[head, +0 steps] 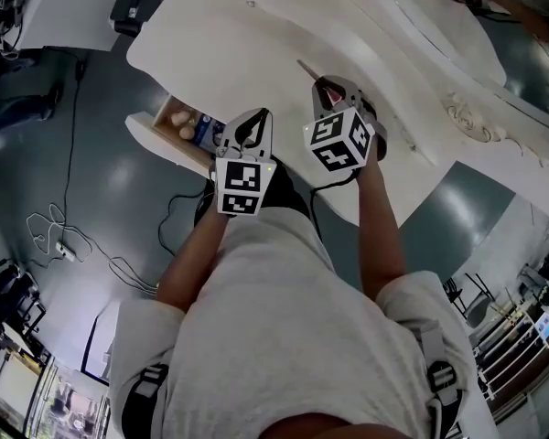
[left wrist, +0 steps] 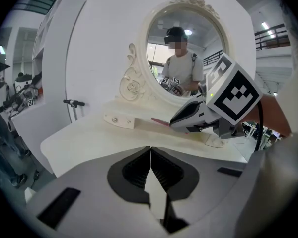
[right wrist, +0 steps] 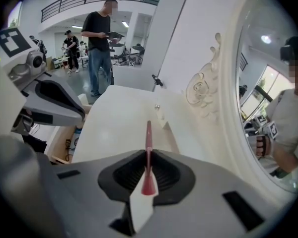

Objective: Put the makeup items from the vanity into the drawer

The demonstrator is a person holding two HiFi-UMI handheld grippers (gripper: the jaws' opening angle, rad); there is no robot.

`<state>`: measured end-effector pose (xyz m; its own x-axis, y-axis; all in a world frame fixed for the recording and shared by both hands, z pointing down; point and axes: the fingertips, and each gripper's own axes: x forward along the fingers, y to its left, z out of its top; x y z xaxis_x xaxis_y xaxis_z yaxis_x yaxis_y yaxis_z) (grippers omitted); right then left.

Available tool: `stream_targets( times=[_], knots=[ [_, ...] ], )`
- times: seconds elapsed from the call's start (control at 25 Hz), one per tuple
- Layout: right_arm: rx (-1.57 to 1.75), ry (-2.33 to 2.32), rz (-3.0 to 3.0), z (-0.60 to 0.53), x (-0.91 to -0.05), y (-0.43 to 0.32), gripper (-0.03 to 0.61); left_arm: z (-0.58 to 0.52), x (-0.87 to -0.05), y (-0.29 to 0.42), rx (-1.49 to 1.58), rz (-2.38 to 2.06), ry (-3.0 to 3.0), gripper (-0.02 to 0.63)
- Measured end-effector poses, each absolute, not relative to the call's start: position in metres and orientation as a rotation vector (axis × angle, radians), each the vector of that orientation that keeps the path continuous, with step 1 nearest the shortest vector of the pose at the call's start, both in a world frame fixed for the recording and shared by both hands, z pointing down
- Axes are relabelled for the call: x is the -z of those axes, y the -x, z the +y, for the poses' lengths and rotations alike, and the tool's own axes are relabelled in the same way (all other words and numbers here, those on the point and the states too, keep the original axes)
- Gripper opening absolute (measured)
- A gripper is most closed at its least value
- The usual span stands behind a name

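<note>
My right gripper (head: 318, 82) hangs over the white vanity top (head: 256, 44), shut on a thin pink makeup pencil (right wrist: 148, 135) that sticks out forward past its jaws. The left gripper view shows the same pencil (left wrist: 160, 122) poking from the right gripper (left wrist: 188, 115). To its left, my left gripper (head: 252, 126) is shut with nothing between its jaws, by the vanity's front edge above the open drawer (head: 156, 137). In the drawer lie a beige round item (head: 181, 122) and a blue-labelled item (head: 206, 133).
An oval mirror (left wrist: 186, 53) with a carved white frame stands at the back of the vanity. A small white block with a screw (left wrist: 119, 119) sits on the top. Cables (head: 64, 240) trail on the grey floor. People stand far off in the room (right wrist: 99, 43).
</note>
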<state>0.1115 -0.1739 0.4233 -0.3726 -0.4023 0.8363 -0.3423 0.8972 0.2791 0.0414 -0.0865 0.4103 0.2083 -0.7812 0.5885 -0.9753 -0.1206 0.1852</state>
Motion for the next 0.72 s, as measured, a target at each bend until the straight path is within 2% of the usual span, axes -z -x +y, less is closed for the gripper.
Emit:
stream_targets(
  times=[0.72],
  knots=[
    [0.110,-0.351,-2.137,-0.109,-0.419,-0.028,0.054,-0.041,-0.412,0.015,-0.405,-1.760,-1.815,0.008]
  ],
)
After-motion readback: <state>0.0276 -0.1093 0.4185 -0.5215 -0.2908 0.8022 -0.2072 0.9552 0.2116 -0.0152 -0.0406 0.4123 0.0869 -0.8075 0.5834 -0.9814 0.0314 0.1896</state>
